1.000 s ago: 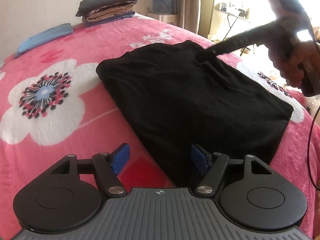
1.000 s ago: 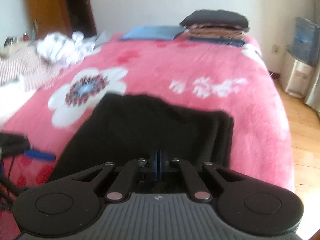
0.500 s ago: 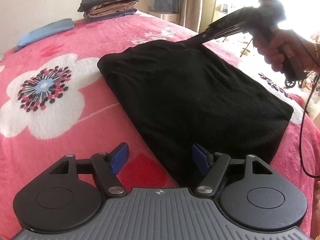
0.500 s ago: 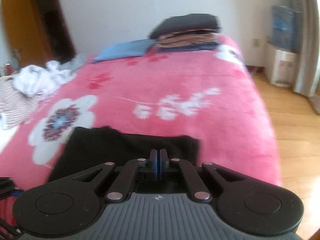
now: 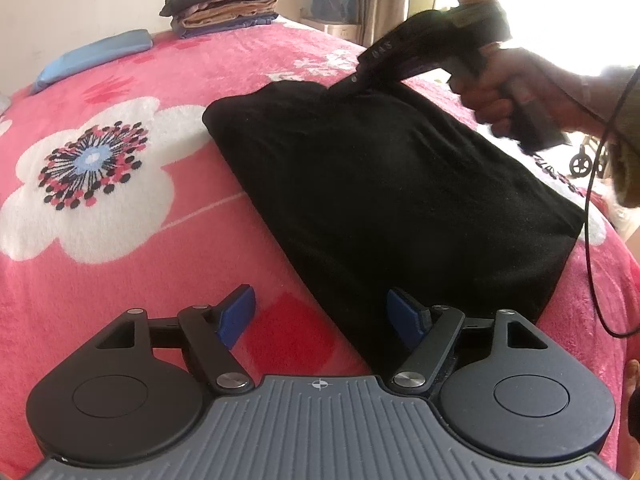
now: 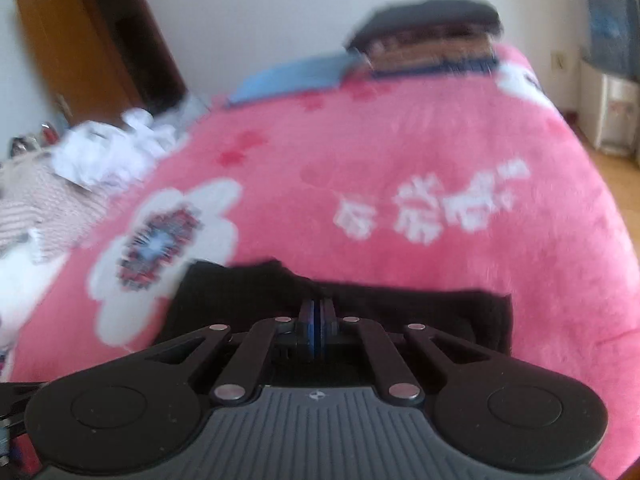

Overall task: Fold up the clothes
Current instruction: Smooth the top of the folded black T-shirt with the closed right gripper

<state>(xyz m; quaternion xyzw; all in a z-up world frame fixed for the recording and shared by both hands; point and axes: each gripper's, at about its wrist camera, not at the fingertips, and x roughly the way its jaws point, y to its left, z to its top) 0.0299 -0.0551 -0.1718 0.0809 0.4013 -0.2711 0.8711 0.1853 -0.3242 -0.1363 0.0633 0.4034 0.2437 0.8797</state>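
Black garment (image 5: 384, 184): far edge pinched in right gripper (image 6: 318, 334) fingers.

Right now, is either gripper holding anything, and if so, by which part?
The right gripper is shut on the far edge of the folded black garment. The left gripper, jaws opening, holds nothing; its pads straddle the garment's near corner without pressing it.
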